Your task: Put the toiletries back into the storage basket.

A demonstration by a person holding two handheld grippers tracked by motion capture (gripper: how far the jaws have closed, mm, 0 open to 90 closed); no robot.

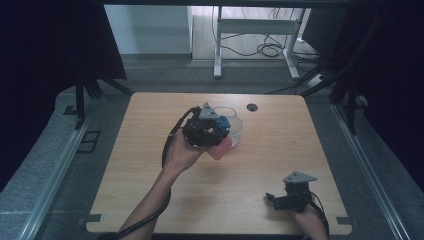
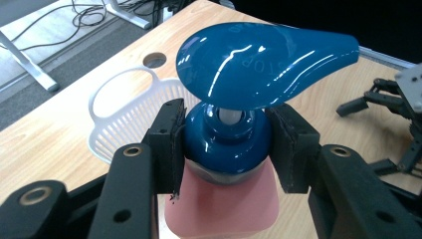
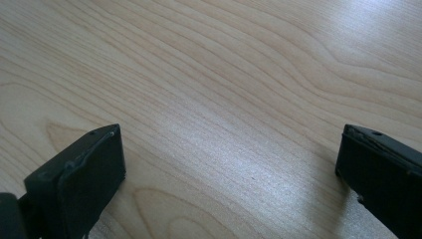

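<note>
The left tool [image 2: 226, 144] is clamped on the blue collar of a pink plastic pump bottle with a glossy blue dispenser head [image 2: 259, 64], holding it up near the middle of the light wooden table [image 1: 150, 200], just in front of a white slotted plastic basket [image 2: 132, 117]. To do this well, I would keep the bottle upright and the squeeze steady, and lower it straight down inside the basket's rim. The right tool [image 1: 282, 199] rests gaping and empty at the table's near right.
</note>
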